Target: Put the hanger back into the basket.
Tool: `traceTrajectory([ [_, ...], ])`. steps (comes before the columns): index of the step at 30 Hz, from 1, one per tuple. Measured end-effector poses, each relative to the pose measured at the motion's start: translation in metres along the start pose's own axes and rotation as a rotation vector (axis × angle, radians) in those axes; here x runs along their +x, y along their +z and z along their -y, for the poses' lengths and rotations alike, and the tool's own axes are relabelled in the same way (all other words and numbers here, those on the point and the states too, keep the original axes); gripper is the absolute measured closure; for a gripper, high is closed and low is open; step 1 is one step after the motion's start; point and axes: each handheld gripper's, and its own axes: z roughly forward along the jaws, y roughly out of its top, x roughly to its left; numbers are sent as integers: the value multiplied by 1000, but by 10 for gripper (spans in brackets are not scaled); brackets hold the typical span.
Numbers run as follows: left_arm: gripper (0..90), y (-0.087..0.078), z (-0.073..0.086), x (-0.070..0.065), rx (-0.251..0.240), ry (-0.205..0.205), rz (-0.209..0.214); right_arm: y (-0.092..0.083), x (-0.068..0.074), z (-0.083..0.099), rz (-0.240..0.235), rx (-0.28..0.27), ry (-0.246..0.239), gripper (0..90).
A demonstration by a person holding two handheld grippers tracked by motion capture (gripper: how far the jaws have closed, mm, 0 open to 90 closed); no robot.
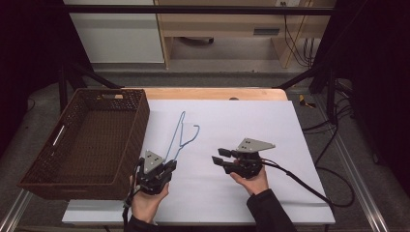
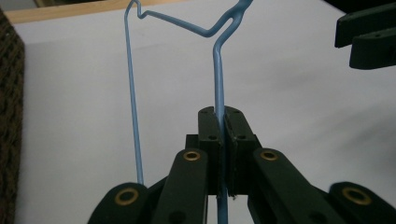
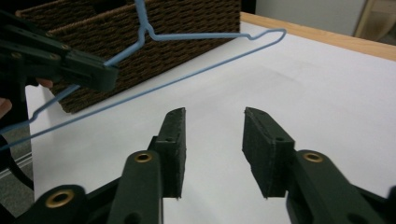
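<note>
A blue wire hanger (image 1: 180, 135) is held over the white sheet (image 1: 251, 121) that covers the desk (image 1: 212, 93), just right of the brown woven basket (image 1: 92, 140). Its long axis runs from the near left claw away toward the far side of the desk, leaning slightly to the right in the high view, with the bent hook end (image 1: 196, 128) at the far right of the wire. In the left gripper view the hanger (image 2: 219, 70) rises straight up out of the jaws, one wire pinched between them and the second wire (image 2: 133, 102) running free to the left.

The left claw (image 1: 169, 165) is clamped on that wire, its pads pressed together with the blue strand between them. The left hand (image 1: 147, 200) grips it from the near edge, jaws pointing far and a little right.

The right claw (image 1: 218, 158) sits well right of the hanger, its jaws apart with nothing between them, pointing left toward the hanger. In the right gripper view the pads (image 3: 175, 140) stand clear of the wire, above the bare sheet. The right hand (image 1: 251, 181) holds it from below, the dark sleeve (image 1: 268, 212) coming in from the near edge.
</note>
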Motion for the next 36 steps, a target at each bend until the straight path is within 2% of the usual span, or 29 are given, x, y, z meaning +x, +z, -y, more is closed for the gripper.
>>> traceTrajectory([
  [8,871,-7,-27,0,-16,55,63,-46,-20,4,94,-46,21,435],
  [9,871,-7,-30,0,-19,60,72,-56,-23,7,110,-61,29,404],
  [10,871,-8,-33,-1,-17,66,80,-56,-23,7,110,-61,29,404],
  [11,871,-9,-37,-1,-16,74,84,-64,-27,9,128,-69,38,369],
  [18,871,-13,-61,-4,-9,130,150,-80,-35,13,183,-78,39,272],
  [25,871,-15,-77,-7,14,177,218,-90,-39,16,213,-73,41,227],
  [29,871,-17,-81,-3,22,194,239,-93,-41,17,221,-72,40,215],
  [36,871,-24,-87,4,25,242,235,-95,-43,19,226,-61,33,207],
])
